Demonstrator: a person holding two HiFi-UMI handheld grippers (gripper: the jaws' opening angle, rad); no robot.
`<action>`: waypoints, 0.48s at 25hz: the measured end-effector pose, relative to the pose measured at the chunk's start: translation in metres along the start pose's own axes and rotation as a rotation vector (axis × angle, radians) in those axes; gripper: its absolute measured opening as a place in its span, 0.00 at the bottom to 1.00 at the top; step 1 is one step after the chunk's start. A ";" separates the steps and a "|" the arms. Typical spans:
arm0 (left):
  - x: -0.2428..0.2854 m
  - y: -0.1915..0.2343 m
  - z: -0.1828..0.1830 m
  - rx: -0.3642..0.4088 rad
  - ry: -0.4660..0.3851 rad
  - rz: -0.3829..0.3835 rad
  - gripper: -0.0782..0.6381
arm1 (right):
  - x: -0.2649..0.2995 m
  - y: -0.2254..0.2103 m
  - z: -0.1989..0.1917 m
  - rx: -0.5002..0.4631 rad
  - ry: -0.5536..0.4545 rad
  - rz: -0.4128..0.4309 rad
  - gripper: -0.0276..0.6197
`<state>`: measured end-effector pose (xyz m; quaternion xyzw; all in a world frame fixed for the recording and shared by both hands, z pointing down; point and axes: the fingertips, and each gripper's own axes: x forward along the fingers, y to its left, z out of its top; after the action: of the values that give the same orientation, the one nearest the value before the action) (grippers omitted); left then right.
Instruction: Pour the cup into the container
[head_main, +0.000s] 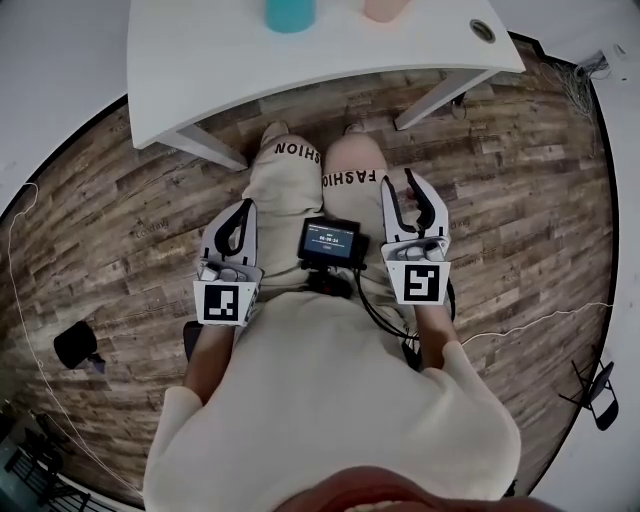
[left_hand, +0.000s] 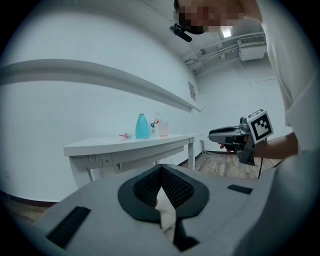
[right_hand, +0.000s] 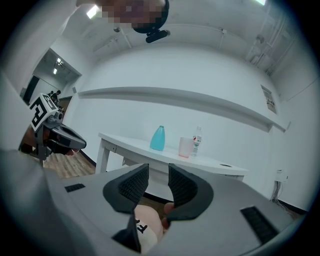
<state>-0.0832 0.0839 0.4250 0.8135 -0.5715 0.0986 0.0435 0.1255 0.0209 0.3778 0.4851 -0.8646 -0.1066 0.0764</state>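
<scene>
Wood-plank flooring (head_main: 520, 180) spreads out under me, and a white table (head_main: 300, 70) stands against a plain white wall just ahead of my knees. I am standing short of it, with both tools held low at my waist, one on either side of a small screen (head_main: 330, 242) clipped to my front.

On the tabletop the pink cup (right_hand: 185, 147) stands upright, its long axis straight up and down and its open mouth facing the ceiling. It looks translucent, and I cannot tell whether anything is inside it. The teal container (right_hand: 157, 138) is near it, also upright, wide at the base and narrowing toward the top. From my right gripper view the cup sits to the right of the container, the two apart. A small clear bottle (right_hand: 197, 140) with a label stands just beside the cup on its far side. From the left gripper view a small pink item (left_hand: 125, 135) lies on the table on the other side of the container; it is too small to identify.

My left gripper (left_hand: 161, 169) has its jaws brought together at the tips, with nothing gripped. My right gripper (right_hand: 158, 167) has its jaws a narrow gap apart, empty, aimed roughly level at the table. Both are well away from the cup and the container.
</scene>
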 end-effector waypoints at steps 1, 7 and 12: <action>-0.004 -0.001 -0.002 0.010 0.004 -0.001 0.13 | -0.004 0.002 0.001 0.003 -0.001 -0.004 0.24; -0.021 -0.005 -0.013 -0.004 0.002 -0.004 0.13 | -0.017 0.017 0.002 -0.007 0.002 -0.002 0.24; -0.036 -0.008 -0.019 0.015 0.003 -0.014 0.12 | -0.027 0.029 0.002 -0.009 0.009 0.010 0.24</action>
<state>-0.0900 0.1233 0.4363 0.8175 -0.5651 0.1037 0.0390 0.1153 0.0589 0.3831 0.4809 -0.8661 -0.1080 0.0829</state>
